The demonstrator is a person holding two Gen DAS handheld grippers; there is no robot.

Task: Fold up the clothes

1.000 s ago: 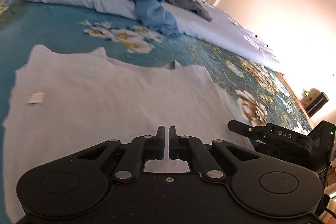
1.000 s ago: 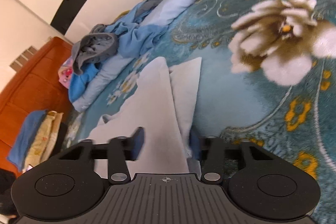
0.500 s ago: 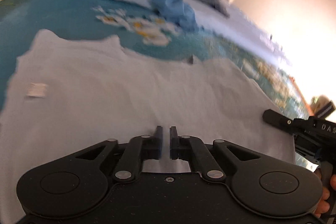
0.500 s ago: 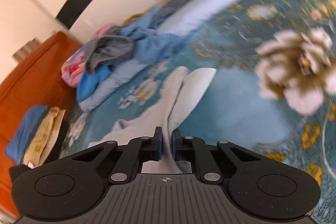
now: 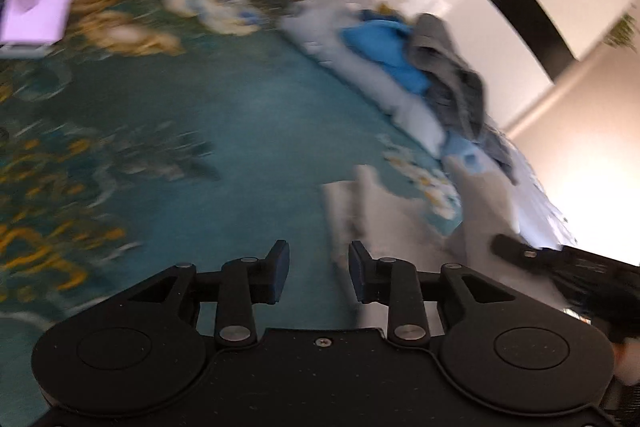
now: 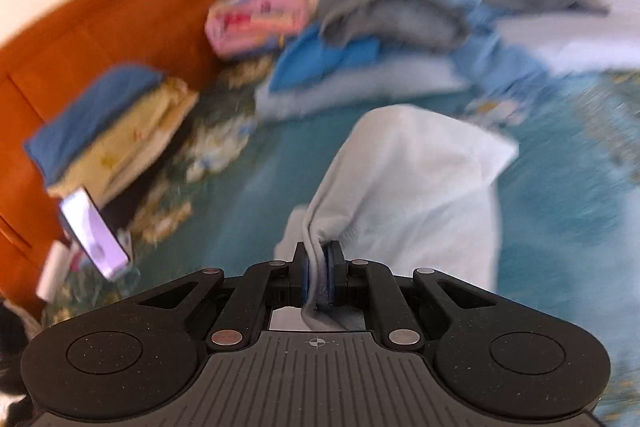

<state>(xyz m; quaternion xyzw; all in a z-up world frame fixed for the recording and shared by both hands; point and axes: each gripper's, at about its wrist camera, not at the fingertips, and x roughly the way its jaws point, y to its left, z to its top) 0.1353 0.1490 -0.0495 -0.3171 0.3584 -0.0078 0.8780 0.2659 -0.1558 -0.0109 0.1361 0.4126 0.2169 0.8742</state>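
- right gripper pinches a fold of the white garment, lifted over the teal bedspread.
- left gripper has just been opening, nothing between its jaws; garment at its two o'clock.

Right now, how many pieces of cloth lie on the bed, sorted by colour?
White garment, held in the right gripper: 1
Blue cloths (bright blue, folded dark blue): 2
Grey garment: 1
Pink bundle: 1
Yellow folded cloth: 1
Total: 6
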